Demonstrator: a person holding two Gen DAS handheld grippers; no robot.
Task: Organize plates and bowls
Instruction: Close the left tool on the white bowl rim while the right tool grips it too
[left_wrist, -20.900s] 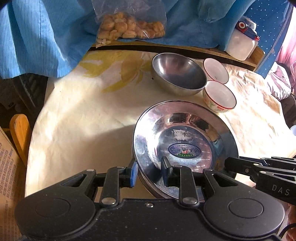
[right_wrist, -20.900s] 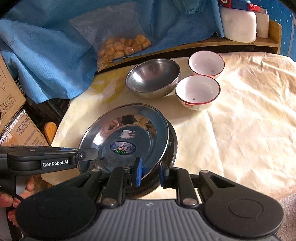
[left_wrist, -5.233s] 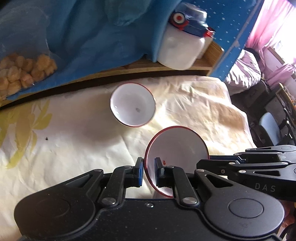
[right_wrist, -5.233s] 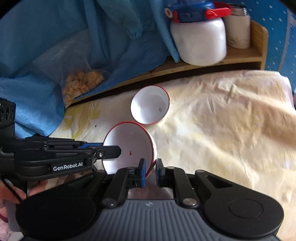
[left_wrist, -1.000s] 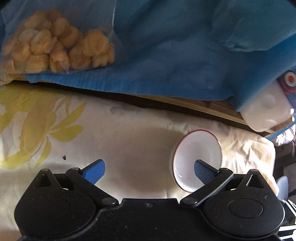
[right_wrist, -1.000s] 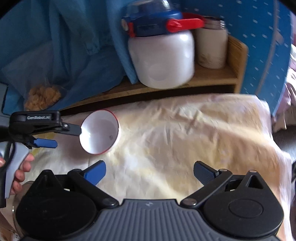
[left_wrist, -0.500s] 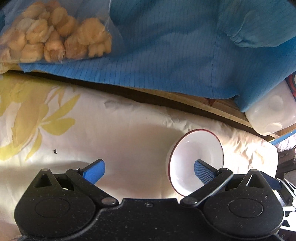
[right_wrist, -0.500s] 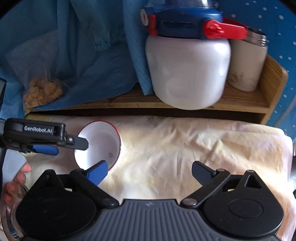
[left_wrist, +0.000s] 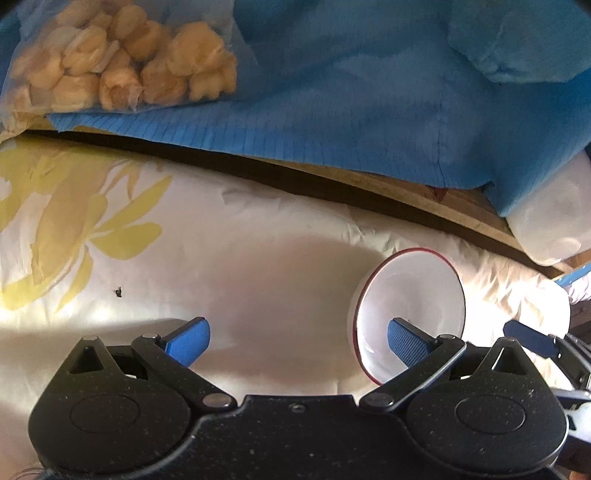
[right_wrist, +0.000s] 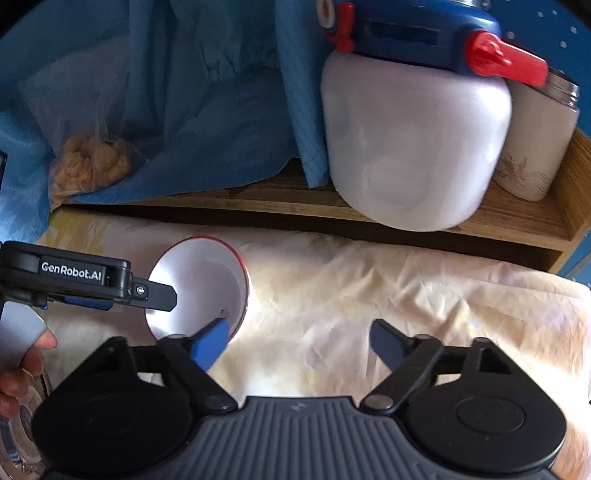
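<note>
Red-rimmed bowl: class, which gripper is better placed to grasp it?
Probably the right: the right gripper is closing with the rim of the bowl between its jaws; the left gripper is wide open.

Setting: a lived-in home, at my dining table. Evidence: creased cream tablecloth (left_wrist: 258, 266) with a yellow flower print; a wooden shelf (right_wrist: 517, 221) behind it holding a white jar (right_wrist: 413, 147) with a blue lid and a beige flask (right_wrist: 535, 140); a bag of fried snacks (left_wrist: 122, 62) on blue cloth (left_wrist: 369, 92).
</note>
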